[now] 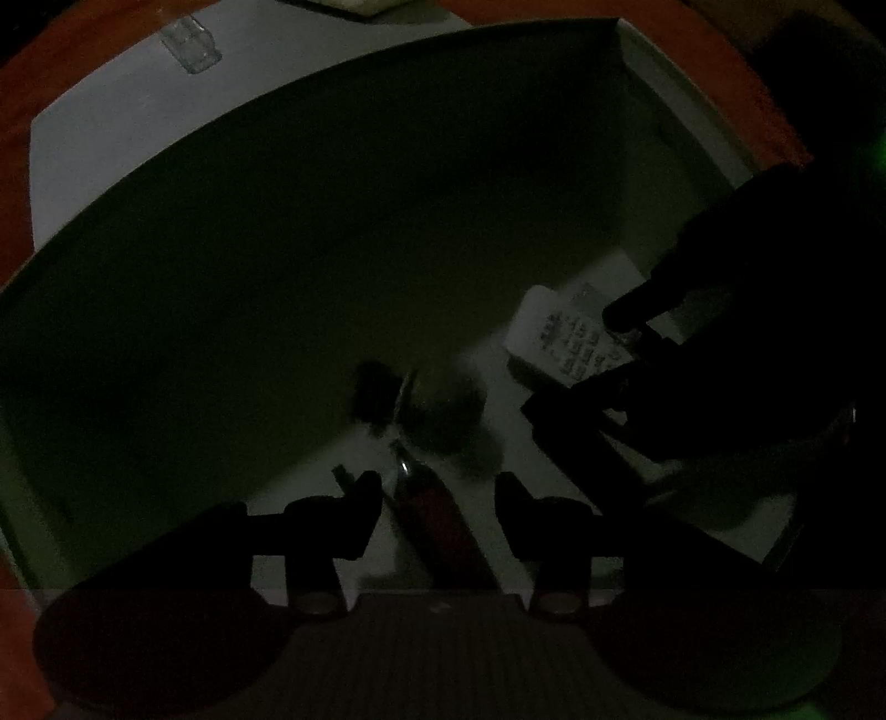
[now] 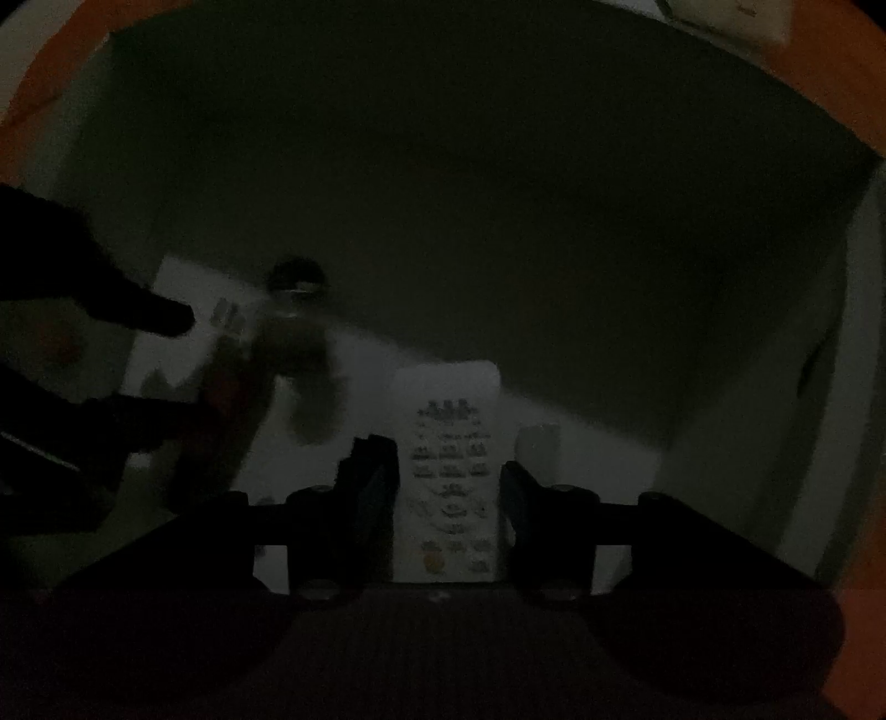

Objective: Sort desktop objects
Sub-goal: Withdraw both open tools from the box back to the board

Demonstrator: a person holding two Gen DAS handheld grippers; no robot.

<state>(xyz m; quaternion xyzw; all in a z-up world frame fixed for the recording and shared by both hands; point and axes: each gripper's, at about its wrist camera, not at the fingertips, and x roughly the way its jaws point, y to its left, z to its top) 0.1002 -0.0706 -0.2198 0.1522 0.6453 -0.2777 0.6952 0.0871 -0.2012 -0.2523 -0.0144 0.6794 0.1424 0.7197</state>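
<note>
Both views are very dark, looking down into a white box [image 1: 686,105]. My left gripper [image 1: 440,493] is open around a dark reddish bottle-like object [image 1: 437,515] lying on the box floor. A round dark object [image 1: 443,410] lies just beyond it. My right gripper [image 2: 448,471] has its fingers on both sides of a white remote control [image 2: 448,471] with rows of buttons; the remote also shows in the left wrist view [image 1: 565,338], with the right gripper [image 1: 626,354] over it. In the right wrist view the left gripper [image 2: 183,360] reaches in at the left.
The box sits on a reddish-brown table [image 1: 72,50]. A clear plastic piece [image 1: 191,44] lies on the white flap at the upper left. The box's far wall [image 2: 498,194] lies in deep shadow. A pale object [image 2: 731,19] sits at the top right on the table.
</note>
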